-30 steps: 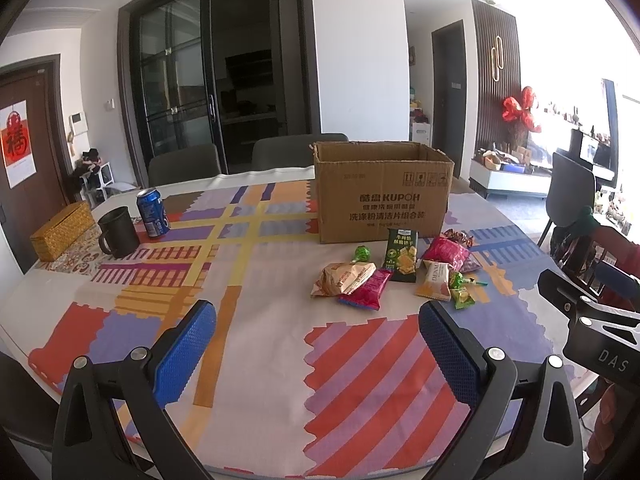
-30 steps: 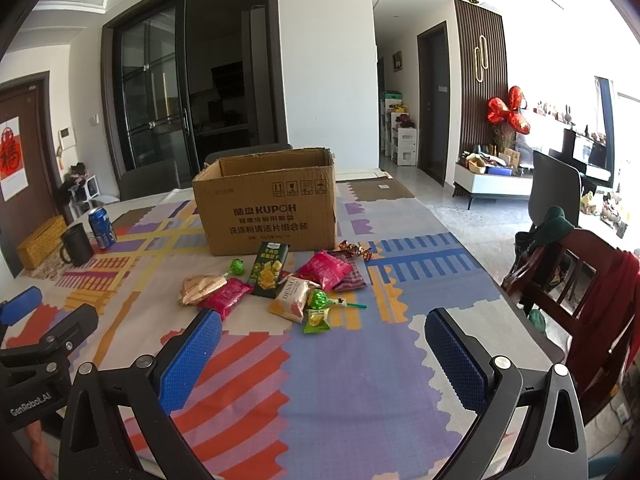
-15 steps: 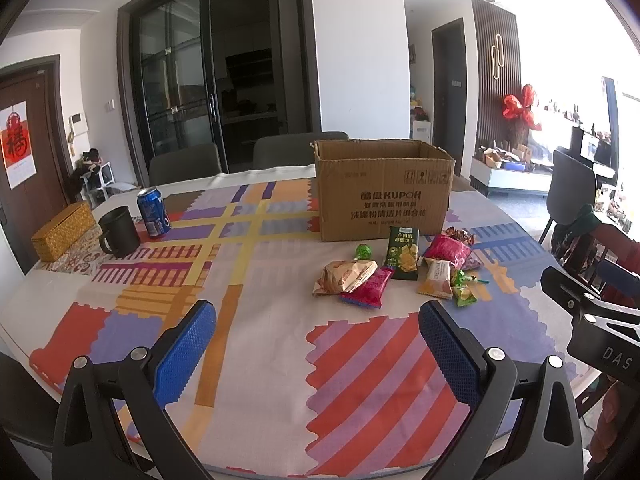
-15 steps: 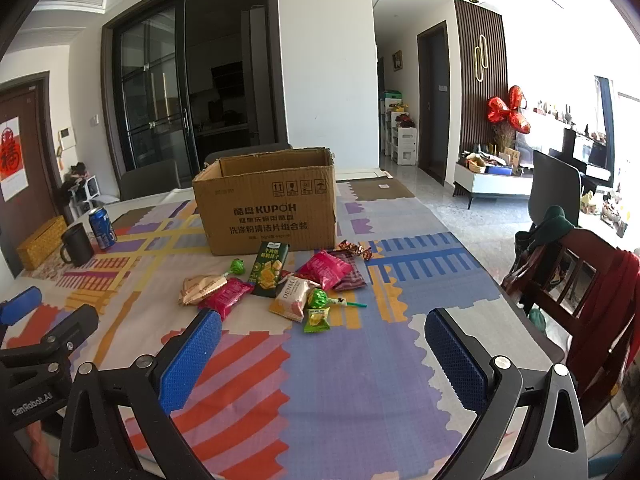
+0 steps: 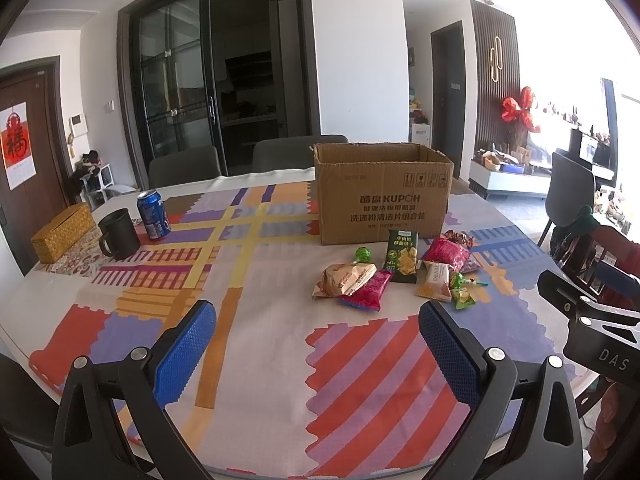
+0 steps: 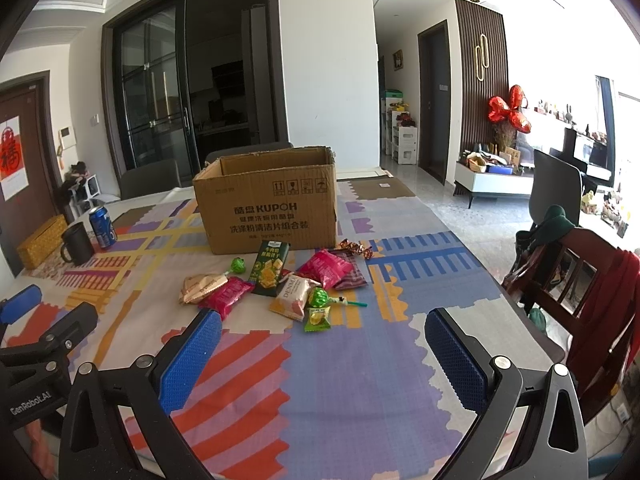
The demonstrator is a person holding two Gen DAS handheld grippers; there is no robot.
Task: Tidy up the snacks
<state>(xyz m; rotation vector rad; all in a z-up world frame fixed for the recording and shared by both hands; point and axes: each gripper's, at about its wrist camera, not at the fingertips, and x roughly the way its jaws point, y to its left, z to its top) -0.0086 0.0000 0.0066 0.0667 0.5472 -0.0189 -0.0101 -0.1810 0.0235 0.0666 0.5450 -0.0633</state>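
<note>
The cardboard box reads "KUPOH" — Chinese characters beside and below it. A pale snack packet says "DENMA". The left gripper's body bears "GenRobot.AI" — the right gripper's body, "DAS".

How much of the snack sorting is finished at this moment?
Nothing looks done yet: the snack packets all lie on the tablecloth in front of the open cardboard box. Nothing is in hand; the left hand-held gripper and right hand-held gripper are open and empty. All packets remain to be sorted.

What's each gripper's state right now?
left gripper: open, holding nothing.
right gripper: open, holding nothing.
</note>
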